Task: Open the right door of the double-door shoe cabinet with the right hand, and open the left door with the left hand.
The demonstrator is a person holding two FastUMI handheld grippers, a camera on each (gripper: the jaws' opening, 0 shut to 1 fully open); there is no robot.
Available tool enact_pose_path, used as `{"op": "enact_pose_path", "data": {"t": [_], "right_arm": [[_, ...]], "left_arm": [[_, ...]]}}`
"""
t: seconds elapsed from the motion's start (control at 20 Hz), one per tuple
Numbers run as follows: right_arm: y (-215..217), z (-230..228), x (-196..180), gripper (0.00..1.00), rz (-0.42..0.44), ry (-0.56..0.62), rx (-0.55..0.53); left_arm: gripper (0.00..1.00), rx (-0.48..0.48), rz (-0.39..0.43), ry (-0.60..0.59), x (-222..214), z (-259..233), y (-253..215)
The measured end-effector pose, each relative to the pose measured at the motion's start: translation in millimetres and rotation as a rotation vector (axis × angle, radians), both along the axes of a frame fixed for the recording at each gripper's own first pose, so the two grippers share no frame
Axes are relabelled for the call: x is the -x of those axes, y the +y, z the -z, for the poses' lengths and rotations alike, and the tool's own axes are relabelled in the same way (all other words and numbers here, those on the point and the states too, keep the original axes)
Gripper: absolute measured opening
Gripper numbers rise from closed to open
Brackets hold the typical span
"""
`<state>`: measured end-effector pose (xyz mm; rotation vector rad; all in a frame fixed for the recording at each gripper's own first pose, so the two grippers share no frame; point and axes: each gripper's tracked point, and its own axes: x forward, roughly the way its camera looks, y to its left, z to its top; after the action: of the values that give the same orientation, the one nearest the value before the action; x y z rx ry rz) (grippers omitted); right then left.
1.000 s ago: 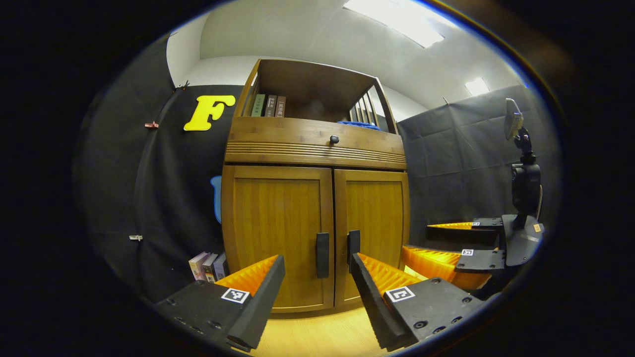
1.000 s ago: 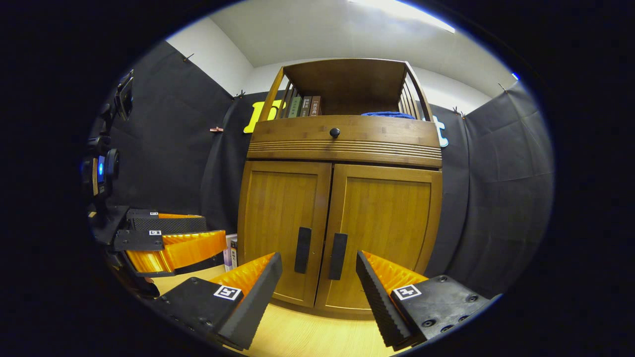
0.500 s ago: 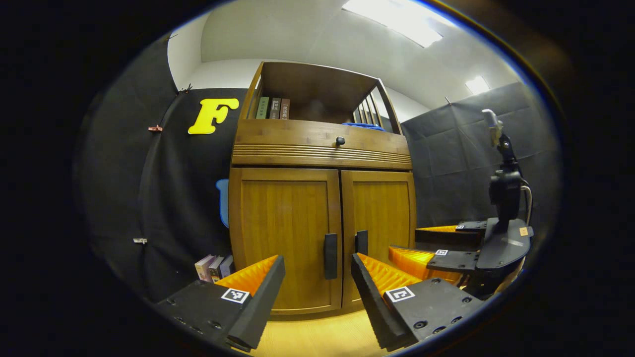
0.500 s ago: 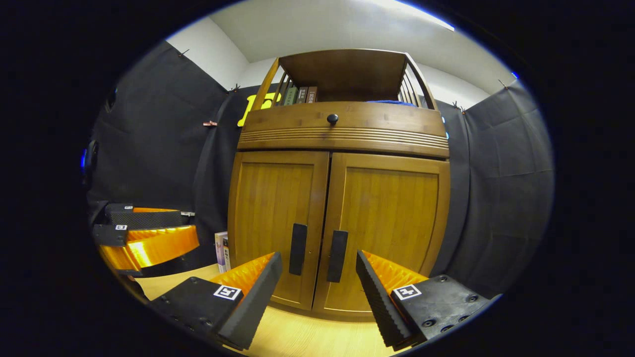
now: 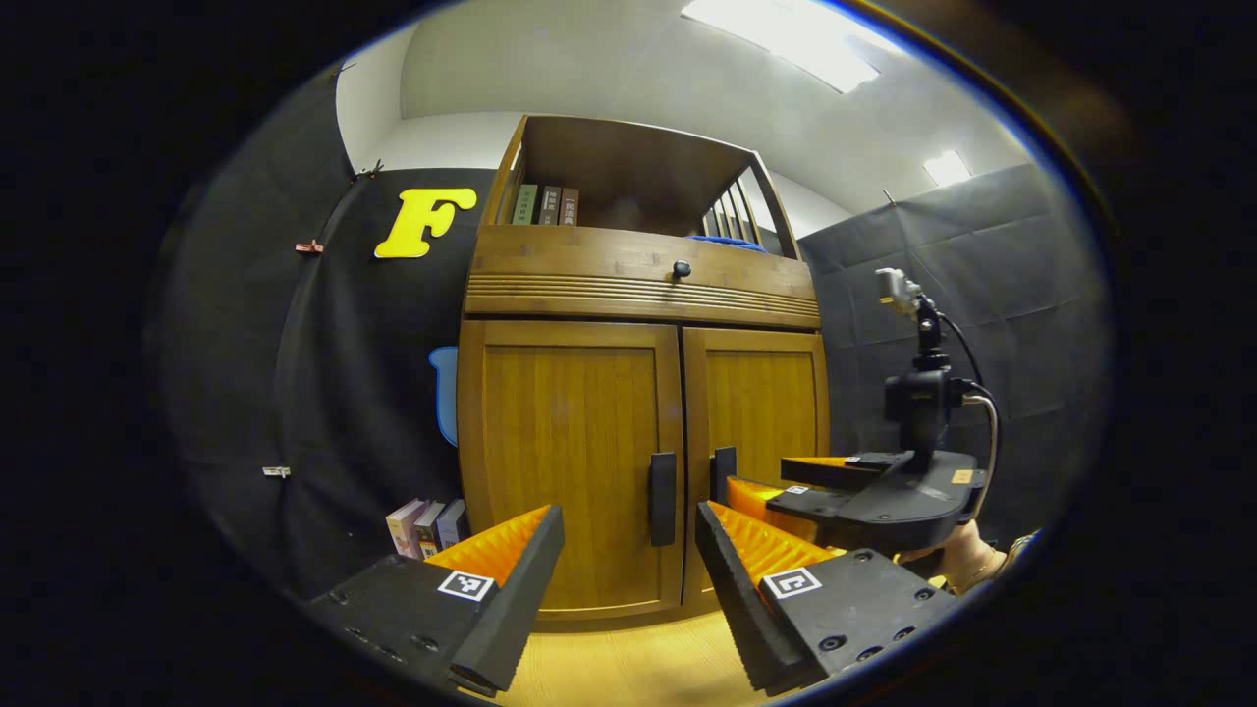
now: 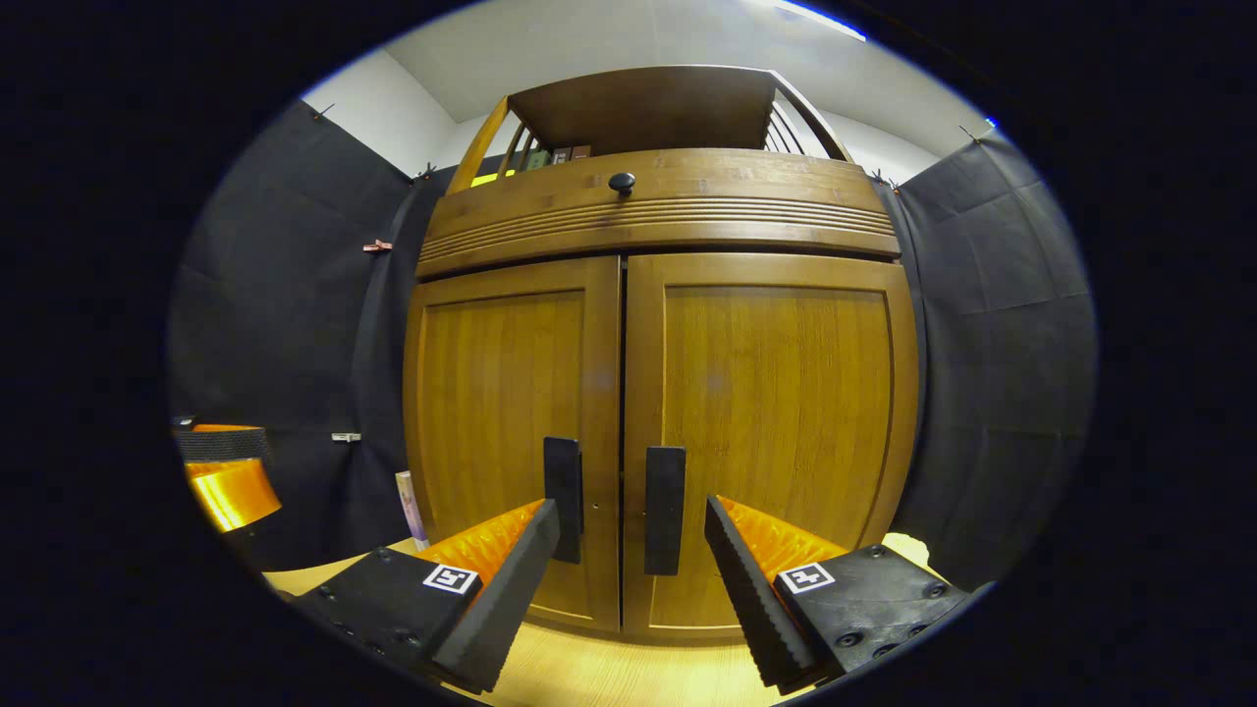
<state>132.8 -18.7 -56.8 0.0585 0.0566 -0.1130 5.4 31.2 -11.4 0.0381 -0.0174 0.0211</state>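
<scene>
A wooden double-door shoe cabinet (image 5: 638, 295) (image 6: 658, 216) stands on the floor, both doors closed. In the right gripper view its right door (image 6: 776, 412) carries a dark upright handle (image 6: 665, 509), and the left door (image 6: 501, 422) has its own handle (image 6: 564, 499). My right gripper (image 6: 628, 535) is open, close to the doors, with the right handle just ahead between its fingers and apart from them. In the left gripper view my left gripper (image 5: 628, 535) is open, farther back, facing the left door (image 5: 570, 452) and its handle (image 5: 663, 498). The right gripper (image 5: 776, 481) appears there near the right handle (image 5: 724, 469).
A drawer with a round knob (image 6: 622, 182) runs above the doors. Books (image 5: 546, 205) and a blue cloth (image 5: 722, 242) sit on the open top shelf. More books (image 5: 424, 523) stand on the light wood floor (image 5: 628, 668) left of the cabinet.
My right gripper has moved forward, much closer to the doors, with the right handle now between its fingers. The left gripper has edged slightly closer. Both doors stay closed.
</scene>
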Motion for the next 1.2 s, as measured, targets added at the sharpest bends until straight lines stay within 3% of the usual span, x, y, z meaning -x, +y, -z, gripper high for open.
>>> {"op": "enact_pose_path", "data": {"t": [0.25, 0.35, 0.55, 0.6, 0.7, 0.85, 0.95, 1.15, 1.2], "right_arm": [[-17.6, 13.7, -33.0, 0.94, 0.070, -0.010, 0.021], [-20.2, 20.3, -44.0, 0.88, 0.076, 0.002, -0.003], [-26.0, 34.7, -63.2, 0.91, 0.096, 0.024, 0.006], [-26.4, 38.3, -66.1, 0.82, 0.104, 0.028, 0.013], [-29.2, 44.9, -70.3, 0.85, 0.115, 0.033, 0.018], [-34.1, 44.8, -85.2, 0.58, 0.106, 0.018, -0.003], [-32.9, 47.0, -90.4, 0.53, 0.089, 0.028, -0.019], [-33.7, 45.8, -87.0, 0.30, 0.098, 0.012, 0.023], [-33.3, 46.1, -86.0, 0.29, 0.097, 0.012, 0.020]], "left_arm": [[0.84, -0.015, -0.005, 0.012, 1.6, 9.8, 6.0], [0.84, -0.010, -0.010, 0.020, 2.2, 16.2, 9.6], [0.84, -0.004, -0.016, 0.029, 1.6, 22.3, 14.4], [0.84, -0.004, -0.020, 0.030, 0.6, 22.9, 16.4], [0.84, -0.007, -0.030, 0.035, 0.4, 26.1, 20.2], [0.84, 0.000, -0.044, 0.035, -0.1, 28.3, 23.0], [0.84, 0.007, -0.048, 0.042, 0.2, 31.9, 25.2], [0.84, 0.022, -0.064, 0.055, -1.1, 36.5, 29.6], [0.84, 0.030, -0.069, 0.056, -0.8, 37.1, 30.7]]}}
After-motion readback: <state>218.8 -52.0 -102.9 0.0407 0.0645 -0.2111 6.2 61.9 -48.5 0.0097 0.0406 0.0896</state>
